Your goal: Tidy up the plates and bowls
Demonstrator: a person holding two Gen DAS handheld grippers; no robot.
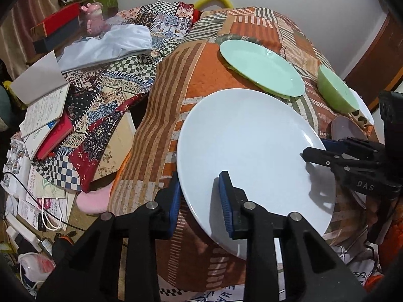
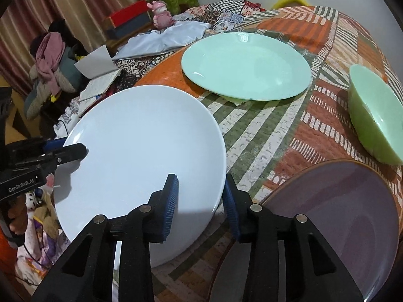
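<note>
Nothing looks stacked yet: the white plate (image 2: 141, 156) lies at the patterned table's (image 1: 201, 80) near-left edge, overhanging it, pinched at opposite rims by the left gripper (image 1: 201, 201) and right gripper (image 2: 201, 206). The mint plate (image 2: 246, 65), purple plate (image 2: 335, 221) and green bowl (image 2: 375, 115) lie apart, leaving open cloth between them.
</note>
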